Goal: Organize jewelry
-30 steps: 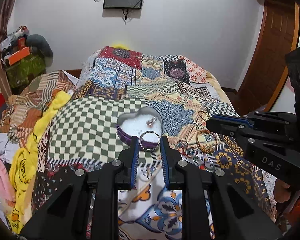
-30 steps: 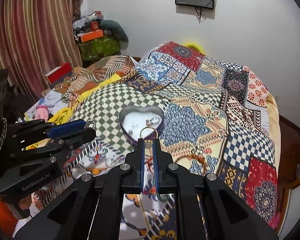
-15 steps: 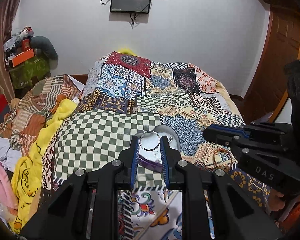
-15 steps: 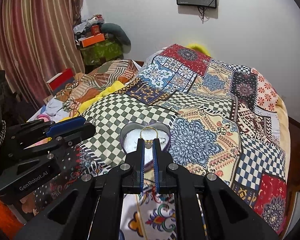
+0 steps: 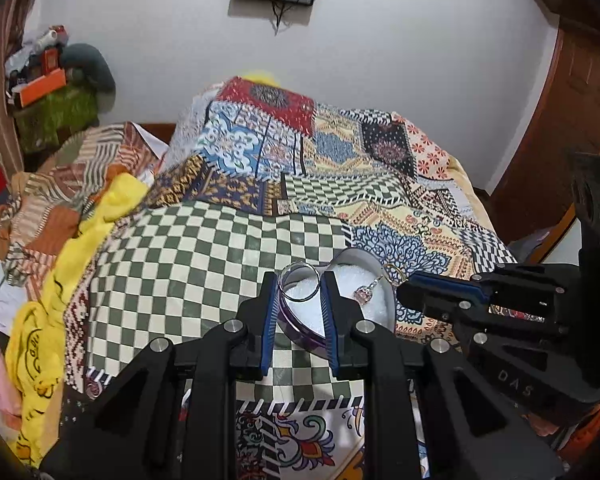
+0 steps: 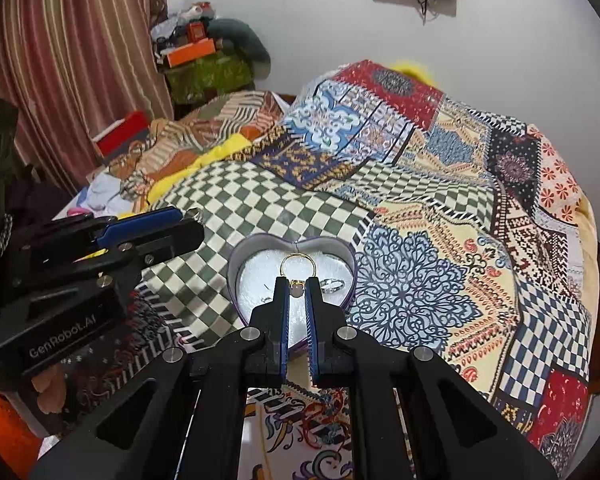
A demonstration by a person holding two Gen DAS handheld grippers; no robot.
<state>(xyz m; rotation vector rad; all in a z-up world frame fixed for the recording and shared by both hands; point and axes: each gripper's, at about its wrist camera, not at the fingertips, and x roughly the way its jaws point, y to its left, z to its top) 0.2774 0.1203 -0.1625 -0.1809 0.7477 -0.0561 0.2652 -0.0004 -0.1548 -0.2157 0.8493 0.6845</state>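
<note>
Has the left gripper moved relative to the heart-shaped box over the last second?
Yes. The left gripper, shut on a silver ring, has advanced toward the heart-shaped box; the ring now hangs over its white lining.

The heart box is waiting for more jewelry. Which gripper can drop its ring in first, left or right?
Probably the right gripper. Its gold ring hangs over the white middle of the heart box, so letting go should land it inside. The left gripper holds its silver ring nearer the box's edge.

The left gripper [image 5: 299, 294] pinched something between its tips; the right gripper [image 6: 297, 290], just beside it, did likewise.
</note>
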